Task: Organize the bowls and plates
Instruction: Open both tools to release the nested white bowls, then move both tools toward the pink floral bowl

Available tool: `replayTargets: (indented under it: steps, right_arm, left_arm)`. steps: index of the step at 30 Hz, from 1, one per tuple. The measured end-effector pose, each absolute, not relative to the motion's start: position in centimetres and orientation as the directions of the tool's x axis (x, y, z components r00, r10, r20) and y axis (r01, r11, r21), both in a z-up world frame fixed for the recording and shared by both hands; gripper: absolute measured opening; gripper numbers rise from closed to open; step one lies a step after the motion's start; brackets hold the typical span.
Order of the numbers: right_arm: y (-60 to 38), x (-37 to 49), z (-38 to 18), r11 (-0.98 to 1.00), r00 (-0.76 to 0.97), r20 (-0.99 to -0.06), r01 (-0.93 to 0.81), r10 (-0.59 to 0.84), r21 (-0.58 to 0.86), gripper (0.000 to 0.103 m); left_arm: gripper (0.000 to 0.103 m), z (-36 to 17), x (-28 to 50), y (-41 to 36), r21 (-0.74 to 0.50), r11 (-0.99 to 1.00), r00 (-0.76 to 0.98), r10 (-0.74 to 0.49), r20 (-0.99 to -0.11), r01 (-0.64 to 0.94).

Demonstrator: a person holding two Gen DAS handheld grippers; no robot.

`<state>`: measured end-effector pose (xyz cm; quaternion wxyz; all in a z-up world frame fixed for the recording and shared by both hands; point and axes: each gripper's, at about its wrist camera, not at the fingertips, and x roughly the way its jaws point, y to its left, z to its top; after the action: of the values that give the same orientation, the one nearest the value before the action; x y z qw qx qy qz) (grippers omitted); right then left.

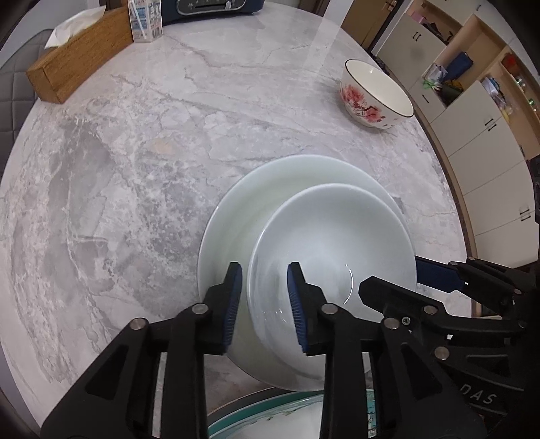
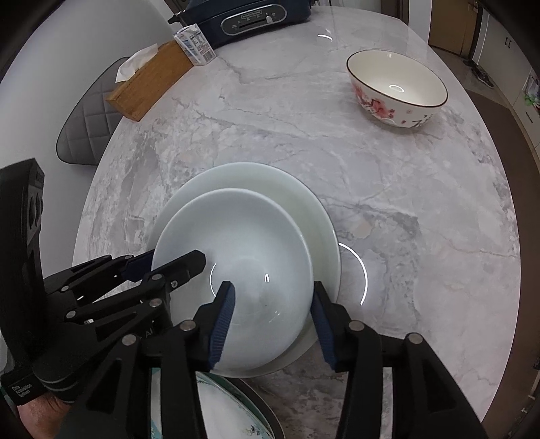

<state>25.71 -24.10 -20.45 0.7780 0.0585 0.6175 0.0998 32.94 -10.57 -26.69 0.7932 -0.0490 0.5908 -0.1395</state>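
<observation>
A white bowl (image 1: 332, 233) (image 2: 236, 243) sits on a larger white plate (image 1: 270, 182) (image 2: 290, 189) on the marble table. My left gripper (image 1: 265, 304) straddles the bowl's near-left rim, one finger outside and one inside, with a gap at the wall. My right gripper (image 2: 271, 320) straddles the bowl's near-right rim the same way, jaws wide. Each gripper shows in the other's view, the right one (image 1: 388, 290) and the left one (image 2: 179, 263). A floral bowl (image 1: 374, 94) (image 2: 398, 87) stands apart at the far right.
A patterned plate (image 1: 287, 412) (image 2: 229, 405) lies at the near table edge below the grippers. A wooden tissue box (image 1: 77, 57) (image 2: 152, 77), a milk carton (image 1: 145, 20) (image 2: 195, 44) and a dark appliance (image 1: 212, 6) (image 2: 249, 17) stand at the far side. Cabinets (image 1: 472, 135) line the right.
</observation>
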Motion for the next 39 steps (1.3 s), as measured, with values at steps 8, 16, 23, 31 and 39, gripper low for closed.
replayTargets:
  steps: [8,16,23,31,39]
  right_arm:
    - [-24.5,25.4,-19.9,0.968,0.224,-0.942,-0.068,0.249,0.240,0.049]
    - [-27.5,24.2,-17.6,0.948,0.292,-0.908,0.018,0.299,0.318,0.063]
    - [-33.5,25.3,-16.2,0.913,0.408,-0.860,0.128,0.307,0.387,0.100]
    - [-39.3,29.4,-16.6,0.917,0.443,-0.863,0.187,0.242,0.353,0.103]
    - [-42.0,35.3,-17.3,0.905,0.469,-0.856,0.232,0.217,0.356,0.103]
  left_arm:
    - [0.045,-25.4,32.5,-9.8,-0.274,0.950,0.268,-0.306,-0.913,0.151]
    - [0.060,-22.4,32.0,-7.7,-0.346,0.933,0.287,-0.360,-0.888,0.100]
    - [0.090,-19.4,35.8,-7.4,-0.331,0.933,0.340,-0.360,-0.869,0.141]
    - [0.103,-18.2,43.7,-11.9,-0.159,0.945,0.407,-0.269,-0.873,0.285]
    - [0.103,-19.1,51.8,-18.6,-0.172,0.924,0.353,-0.295,-0.888,0.340]
